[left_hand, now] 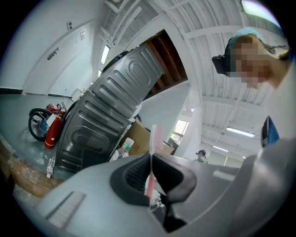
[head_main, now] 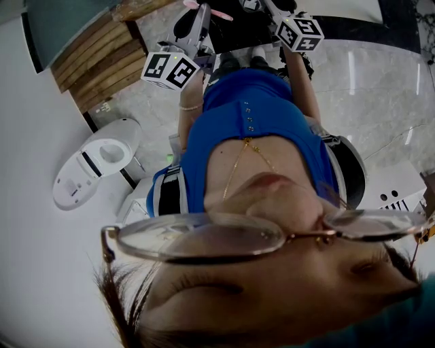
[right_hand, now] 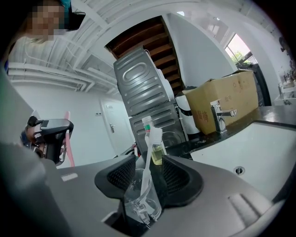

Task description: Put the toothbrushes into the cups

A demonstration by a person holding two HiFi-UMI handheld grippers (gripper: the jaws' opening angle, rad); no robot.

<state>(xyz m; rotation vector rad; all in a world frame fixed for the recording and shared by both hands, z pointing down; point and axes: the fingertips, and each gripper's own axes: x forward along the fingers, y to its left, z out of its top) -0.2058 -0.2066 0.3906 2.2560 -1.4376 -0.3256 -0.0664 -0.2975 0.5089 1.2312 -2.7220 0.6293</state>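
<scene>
My left gripper (left_hand: 151, 173) is shut on a pink toothbrush (left_hand: 156, 136), which stands upright with its bristle head above the jaws. My right gripper (right_hand: 147, 173) is open. A clear plastic cup (right_hand: 138, 203) sits between its jaws, and a white toothbrush (right_hand: 150, 148) stands in it, head up and leaning slightly right. The pads do not press on the cup. The right gripper view also catches the pink toothbrush (right_hand: 68, 139) at far left. In the head view the pink toothbrush (head_main: 207, 10) shows at the top edge.
A white sink basin (right_hand: 240, 148) with a chrome faucet (right_hand: 219, 115) lies to the right, a cardboard box (right_hand: 226, 99) behind it. A bottle of yellow liquid (right_hand: 157, 155) stands beyond the cup. A grey metal appliance (right_hand: 143, 92) rises behind. A white toilet (head_main: 98, 160) shows on the floor.
</scene>
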